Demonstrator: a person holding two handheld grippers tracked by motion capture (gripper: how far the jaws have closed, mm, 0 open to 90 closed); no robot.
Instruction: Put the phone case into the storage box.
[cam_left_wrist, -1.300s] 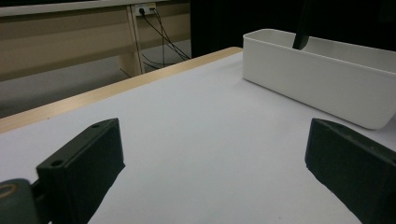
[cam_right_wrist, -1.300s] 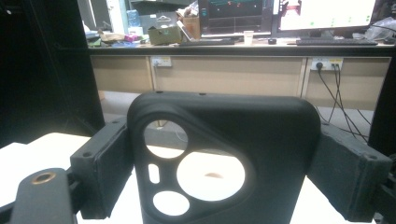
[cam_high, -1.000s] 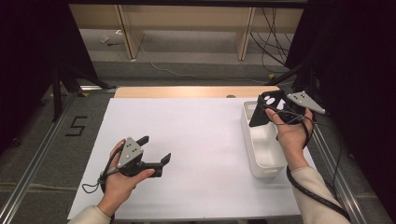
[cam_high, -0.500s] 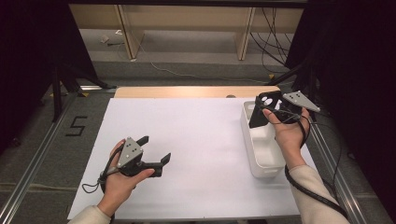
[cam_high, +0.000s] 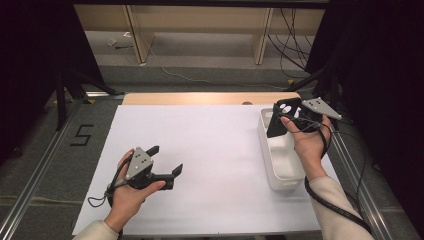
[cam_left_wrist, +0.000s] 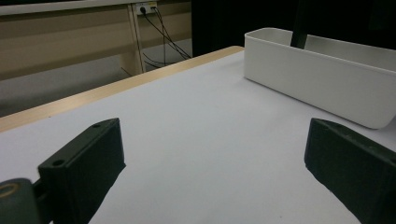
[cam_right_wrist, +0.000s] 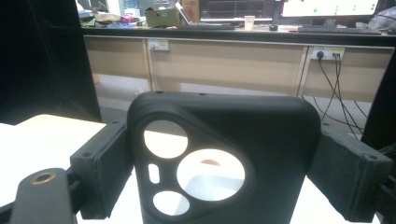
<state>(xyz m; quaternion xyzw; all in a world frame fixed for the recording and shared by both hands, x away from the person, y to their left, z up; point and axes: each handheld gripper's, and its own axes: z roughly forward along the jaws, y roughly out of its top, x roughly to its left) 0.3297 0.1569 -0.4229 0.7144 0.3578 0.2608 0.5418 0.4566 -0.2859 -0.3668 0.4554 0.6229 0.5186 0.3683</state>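
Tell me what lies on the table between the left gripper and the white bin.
Nothing: in the high view the white tabletop is bare between the left gripper and the white bin. The left gripper view shows the same bare stretch.

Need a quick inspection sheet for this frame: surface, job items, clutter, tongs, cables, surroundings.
Surface: white table sheet, flat, with a wooden strip along its far edge.
Job's things: black phone case with camera cutouts, held above the white bin at the table's right side.
Clutter: nothing seen.
Tongs: right tongs shut on the phone case; left tongs open, nothing between them, low over the sheet.
Cables: one trails from each gripper; more hang at the far wall outlets.
Surroundings: wooden benches, monitors, dark curtains.
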